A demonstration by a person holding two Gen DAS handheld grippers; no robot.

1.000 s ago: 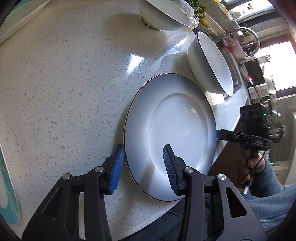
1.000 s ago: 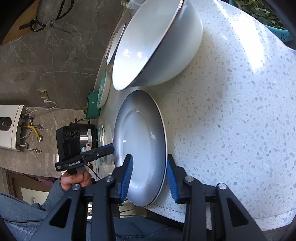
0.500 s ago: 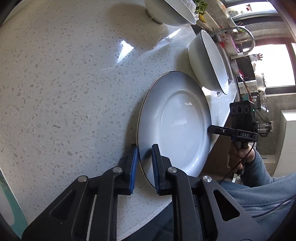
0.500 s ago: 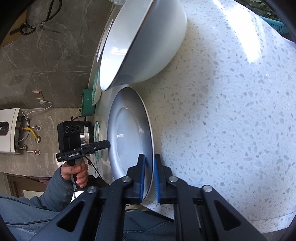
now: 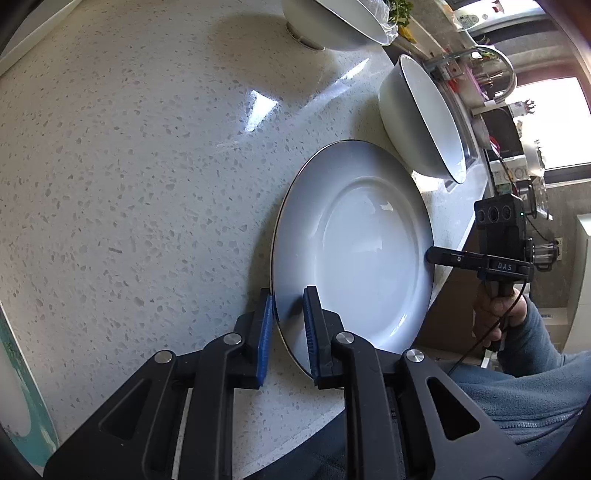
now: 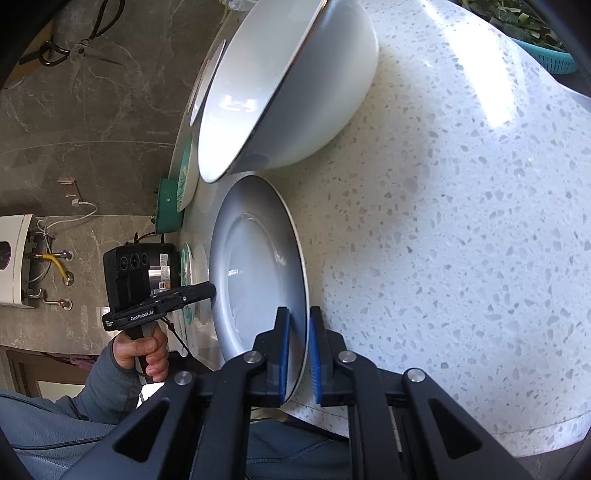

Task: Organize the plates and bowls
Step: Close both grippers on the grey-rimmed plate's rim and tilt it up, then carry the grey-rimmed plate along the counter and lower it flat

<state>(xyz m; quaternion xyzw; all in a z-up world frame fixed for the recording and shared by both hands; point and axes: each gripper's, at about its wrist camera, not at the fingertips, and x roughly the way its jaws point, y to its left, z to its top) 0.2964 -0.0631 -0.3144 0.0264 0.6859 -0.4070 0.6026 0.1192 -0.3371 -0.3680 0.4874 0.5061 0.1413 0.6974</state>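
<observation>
I have both grippers on the same white plate (image 5: 354,251), one on each side of it. My left gripper (image 5: 288,332) is angled steeply down at the counter, and its blue pads (image 5: 264,332) are pinched onto the plate's rim, one pad under the lip and one on the upper face. From the right wrist view, my right gripper (image 6: 297,354) is tilted down more gently, and its blue pads (image 6: 283,354) clamp the opposite rim in the same way. Both sets of jaws are narrow, with only the thickness of the plate between them.

The plate sits at the near edge of the speckled white countertop (image 5: 140,177), and its near part overhangs that edge. I cannot tell whether it rests on the stone or is lifted. It is empty.

Just beside the plate, farther along the counter, is a large white bowl (image 5: 424,114) with a dark rim line; nothing shows inside it. A second white bowl (image 5: 332,26) stands well apart toward the far edge, and I see only part of it.

In each wrist view the other hand (image 6: 144,350) shows below the counter edge, wrapped around its gripper's handle, with a grey-blue sleeve (image 5: 535,376) behind it.
</observation>
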